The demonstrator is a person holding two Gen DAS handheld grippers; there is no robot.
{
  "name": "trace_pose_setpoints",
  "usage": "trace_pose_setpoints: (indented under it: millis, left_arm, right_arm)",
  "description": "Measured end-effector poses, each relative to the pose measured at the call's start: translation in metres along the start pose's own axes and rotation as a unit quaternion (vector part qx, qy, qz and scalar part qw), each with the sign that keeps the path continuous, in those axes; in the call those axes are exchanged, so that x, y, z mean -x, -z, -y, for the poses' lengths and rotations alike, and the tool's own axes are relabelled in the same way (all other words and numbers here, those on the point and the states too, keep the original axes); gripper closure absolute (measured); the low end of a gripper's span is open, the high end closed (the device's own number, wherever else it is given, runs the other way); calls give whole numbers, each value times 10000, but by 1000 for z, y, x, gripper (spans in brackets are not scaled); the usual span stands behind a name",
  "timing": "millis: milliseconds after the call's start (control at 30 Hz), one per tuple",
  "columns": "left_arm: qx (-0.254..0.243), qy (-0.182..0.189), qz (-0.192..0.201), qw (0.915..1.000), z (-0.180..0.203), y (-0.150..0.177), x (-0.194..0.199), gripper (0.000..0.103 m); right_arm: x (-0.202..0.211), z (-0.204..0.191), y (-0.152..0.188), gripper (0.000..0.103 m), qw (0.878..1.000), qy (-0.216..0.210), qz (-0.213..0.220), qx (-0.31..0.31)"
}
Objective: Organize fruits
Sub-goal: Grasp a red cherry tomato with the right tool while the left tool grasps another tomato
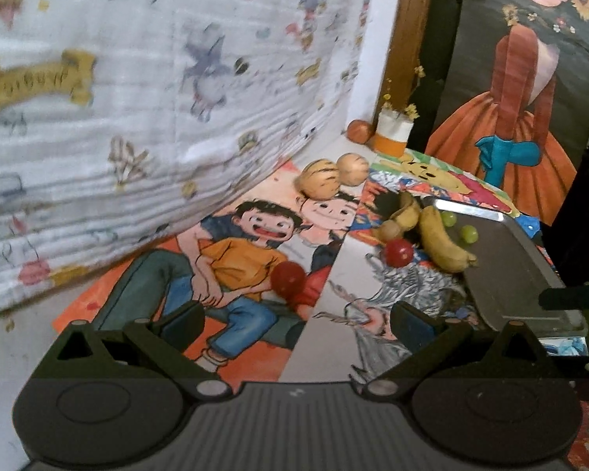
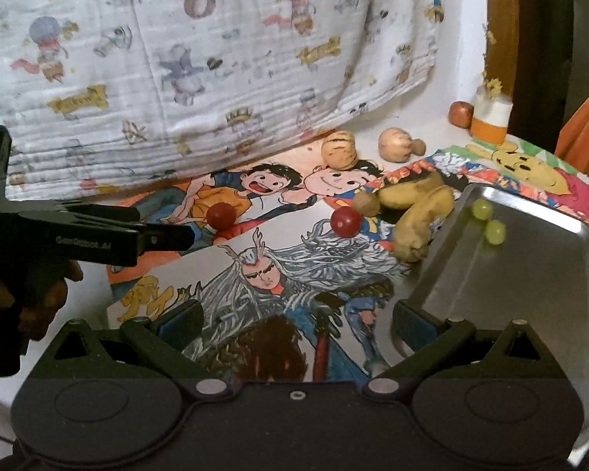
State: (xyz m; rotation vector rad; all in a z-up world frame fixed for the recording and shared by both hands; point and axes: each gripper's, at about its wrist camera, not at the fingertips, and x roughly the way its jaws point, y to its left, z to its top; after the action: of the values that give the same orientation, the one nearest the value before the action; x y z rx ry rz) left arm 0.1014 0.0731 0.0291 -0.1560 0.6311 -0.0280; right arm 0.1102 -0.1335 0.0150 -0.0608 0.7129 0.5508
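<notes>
Left gripper (image 1: 294, 322) fingers apart, empty; 2 grapes (image 2: 482, 209) on tray (image 2: 530, 274).

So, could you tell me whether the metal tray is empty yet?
Not empty: two green grapes lie in the tray; other fruit sits outside.

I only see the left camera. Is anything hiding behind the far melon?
Observer: Yes. The right camera shows a small brown fruit right beside that melon, on its right.
Operator: What does my gripper look like from over there?
Observer: From the side, the left gripper points toward the left tomato without touching it, and a hand holds its handle.
</notes>
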Motion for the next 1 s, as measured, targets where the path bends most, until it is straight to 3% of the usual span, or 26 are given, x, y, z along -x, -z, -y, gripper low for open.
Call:
trace_pose_setpoints:
  millis: [233,667,1000]
  left_arm:
    - [177,-70,8,9998,-14,-1,-19,0]
    - [279,28,51,9996,-18,-8,-49,1]
    - [113,110,64,9999,-13,-9,-60,21]
  right_arm:
    - [-34,-3,-11,1,9973,453,160,556]
    - [-95,6,-38,19,9959,382,-45,823]
    - [-111,14,-47,38,9973,298,-3,674]
